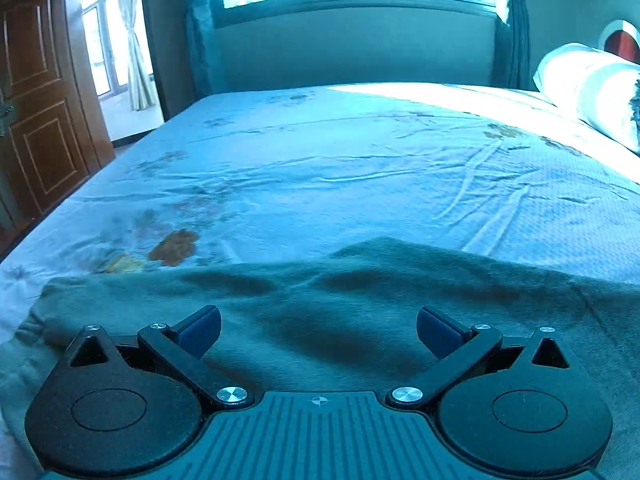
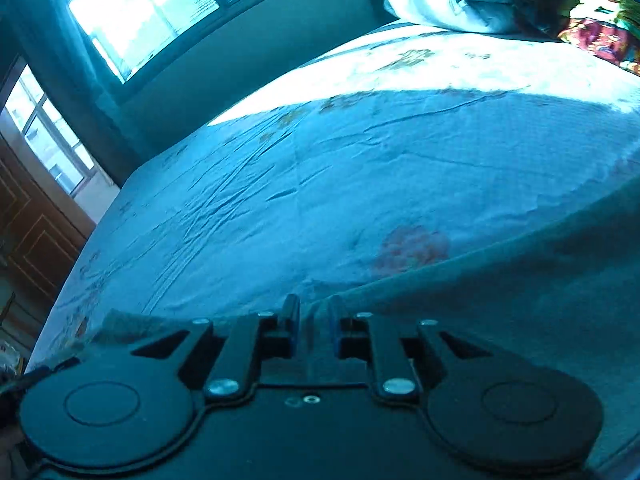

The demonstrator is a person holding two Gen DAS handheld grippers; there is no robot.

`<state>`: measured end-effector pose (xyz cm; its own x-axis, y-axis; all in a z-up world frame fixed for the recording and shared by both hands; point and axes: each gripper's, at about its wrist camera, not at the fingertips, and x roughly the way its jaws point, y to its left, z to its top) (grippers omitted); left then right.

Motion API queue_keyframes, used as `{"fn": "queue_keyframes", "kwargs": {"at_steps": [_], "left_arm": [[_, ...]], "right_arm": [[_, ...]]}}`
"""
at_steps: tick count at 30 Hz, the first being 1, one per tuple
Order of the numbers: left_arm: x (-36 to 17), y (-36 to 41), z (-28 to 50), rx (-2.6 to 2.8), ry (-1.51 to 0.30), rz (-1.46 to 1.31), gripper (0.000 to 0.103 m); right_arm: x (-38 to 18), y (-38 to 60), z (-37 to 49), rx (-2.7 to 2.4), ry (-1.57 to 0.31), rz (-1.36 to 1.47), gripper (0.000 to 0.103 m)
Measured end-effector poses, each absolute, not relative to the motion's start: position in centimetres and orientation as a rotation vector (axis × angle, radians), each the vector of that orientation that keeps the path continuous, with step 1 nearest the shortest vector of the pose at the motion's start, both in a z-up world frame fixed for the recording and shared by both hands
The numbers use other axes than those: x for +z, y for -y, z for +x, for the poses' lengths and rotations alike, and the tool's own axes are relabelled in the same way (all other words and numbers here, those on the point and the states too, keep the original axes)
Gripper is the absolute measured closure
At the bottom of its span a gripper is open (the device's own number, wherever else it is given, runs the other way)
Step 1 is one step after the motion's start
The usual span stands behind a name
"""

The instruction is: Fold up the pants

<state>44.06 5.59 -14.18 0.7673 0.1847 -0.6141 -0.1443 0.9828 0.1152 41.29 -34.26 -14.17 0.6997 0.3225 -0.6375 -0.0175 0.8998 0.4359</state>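
Fingers on the left gripper stand spread wide apart over the pants with nothing between them; the right gripper has its fingers pinched nearly together on a fold of the same dark green cloth. Beyond both, from 9 to 3 o'clock, stretches the bed under a wrinkled pale floral sheet. Pants lie across its near edge, toward 6 o'clock. A white pillow sits at 2 o'clock, a wooden door at 9 o'clock.
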Motion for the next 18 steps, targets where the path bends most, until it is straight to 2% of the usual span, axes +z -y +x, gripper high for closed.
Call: {"fn": "queue_keyframes", "kwargs": {"at_steps": [3,5,15,16,17,18], "left_arm": [[-15.6,-3.4,45.8,0.159,-0.72,0.11,0.0],[-16.4,-3.6,46.0,0.165,-0.742,0.119,0.0],[-15.8,-14.6,43.1,0.329,-0.785,0.149,0.0],[-15.6,-15.3,42.3,0.34,-0.781,0.132,0.0],[-15.1,-15.9,41.2,0.351,-0.764,0.107,0.0],[-14.6,-16.5,39.6,0.36,-0.732,0.082,0.0]], "right_arm": [[-15.4,31.6,42.6,0.198,-0.846,0.312,0.095],[-15.5,33.3,42.2,0.163,-0.834,0.292,0.103],[-14.9,53.7,36.5,-0.231,-0.761,0.51,0.103],[-14.5,54.4,35.4,-0.241,-0.733,0.537,0.099],[-13.9,54.8,33.7,-0.244,-0.686,0.557,0.076],[-13.4,54.7,32.4,-0.241,-0.655,0.563,0.069]]}}
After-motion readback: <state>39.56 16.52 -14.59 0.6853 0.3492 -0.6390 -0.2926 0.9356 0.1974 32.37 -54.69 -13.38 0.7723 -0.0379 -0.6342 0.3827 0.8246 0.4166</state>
